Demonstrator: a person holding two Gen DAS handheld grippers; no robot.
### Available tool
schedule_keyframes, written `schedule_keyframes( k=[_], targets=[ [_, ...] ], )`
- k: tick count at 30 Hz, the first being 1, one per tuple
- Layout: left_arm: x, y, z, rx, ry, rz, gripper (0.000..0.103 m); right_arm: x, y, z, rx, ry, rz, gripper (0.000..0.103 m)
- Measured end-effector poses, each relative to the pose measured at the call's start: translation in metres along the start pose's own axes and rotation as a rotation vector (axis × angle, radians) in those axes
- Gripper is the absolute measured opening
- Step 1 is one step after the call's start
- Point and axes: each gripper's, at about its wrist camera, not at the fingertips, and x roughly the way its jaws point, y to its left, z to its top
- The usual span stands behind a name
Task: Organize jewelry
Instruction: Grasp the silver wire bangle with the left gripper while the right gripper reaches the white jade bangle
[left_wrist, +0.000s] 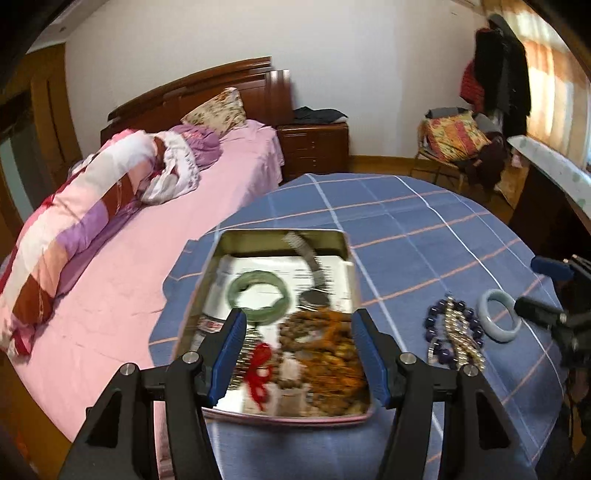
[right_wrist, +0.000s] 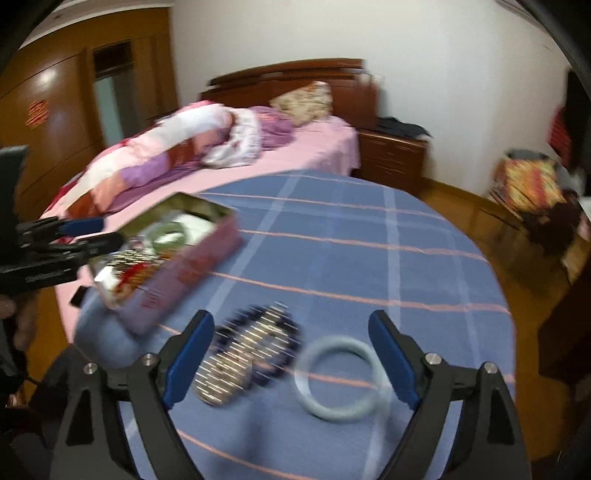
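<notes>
Both claws wide and empty; pale bangle (right_wrist: 338, 378) lies on the blue cloth (right_wrist: 332, 236), right of the tin (left_wrist: 347, 258).

We judge it rigid, slick, brittle: right gripper (right_wrist: 291, 365) should pinch across its rim; left gripper (left_wrist: 297, 354) hovers over the tin.

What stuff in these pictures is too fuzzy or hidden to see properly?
- Left wrist view: the small pieces in the tin are smeared by motion blur; the left gripper fingers cover some.
- Right wrist view: the bead bracelets and pale bangle are blurred, so no bead detail.
- Left wrist view: the right gripper is cut off at the right edge.
</notes>
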Motion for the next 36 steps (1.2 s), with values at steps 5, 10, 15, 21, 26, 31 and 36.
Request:
schedule_keyframes(
  k=[5,10,15,21,26,31,36],
  targets=[
    [-0.002,-0.039,-0.007,0.061,0.012,-0.026,0.060,-0.003,-0.032,-0.019,0.089,0.029,-0.047,0.091],
    [0.002,-0.074,-0.018,0.111,0.041,-0.063,0.060,0.004,-0.033,-0.030,0.065,0.067,-0.067,0.091],
    [0.010,-0.087,-0.026,0.110,0.076,-0.075,0.060,0.006,-0.032,-0.035,0.039,0.086,-0.058,0.091],
    [0.015,-0.094,-0.032,0.099,0.092,-0.092,0.060,0.009,-0.030,-0.038,0.028,0.097,-0.056,0.092],
    [0.023,-0.099,-0.038,0.099,0.123,-0.096,0.047,0.011,-0.025,-0.040,0.017,0.103,-0.055,0.092],
    [0.034,-0.100,-0.041,0.074,0.155,-0.105,0.035,0.013,-0.025,-0.042,0.020,0.111,-0.056,0.092],
    [0.049,-0.102,-0.045,0.053,0.212,-0.147,0.029,0.015,-0.023,-0.041,0.018,0.114,-0.058,0.092]
  ],
)
